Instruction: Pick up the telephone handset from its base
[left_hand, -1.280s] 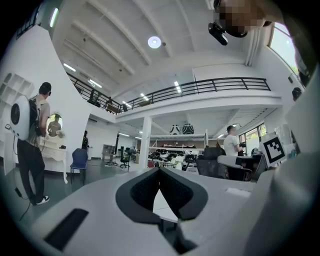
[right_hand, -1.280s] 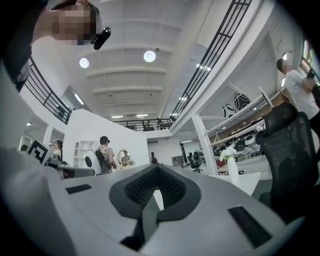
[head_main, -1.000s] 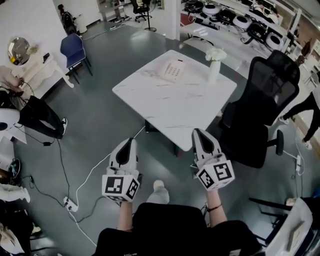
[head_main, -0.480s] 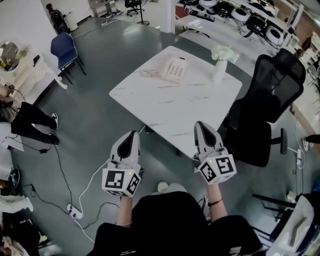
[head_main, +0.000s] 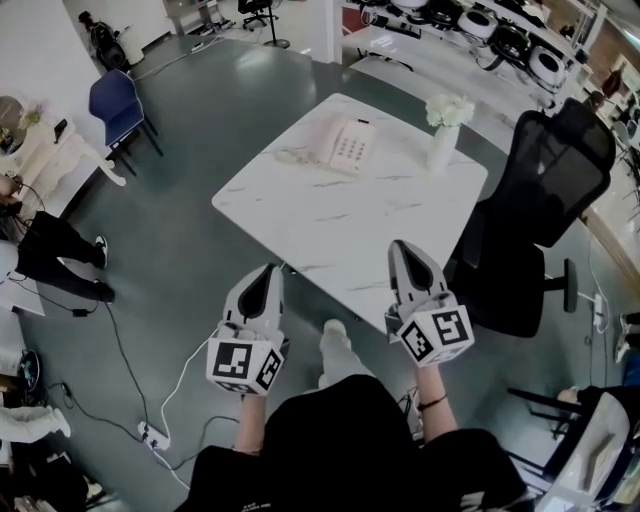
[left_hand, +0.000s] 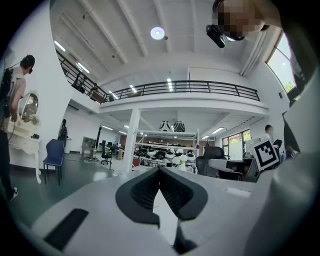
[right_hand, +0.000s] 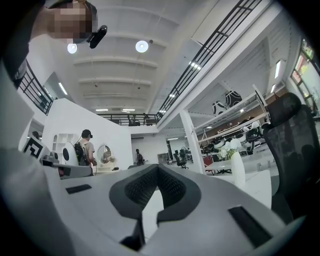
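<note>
We hold both grippers low in the frame, at the near edge of the table (head_main: 330, 235). The left gripper (head_main: 267, 272) and right gripper (head_main: 401, 250) each have their jaws closed on nothing. The handset (head_main: 327, 138) lies on its base (head_main: 355, 150) at upper centre, well apart from both.

Risk 1: arriving with closed jaws would shove the telephone.
Risk 2: a wide reach from the right could tip the vase (head_main: 443, 145) near it.
Risk 3: the base may lift with the handset.
</note>
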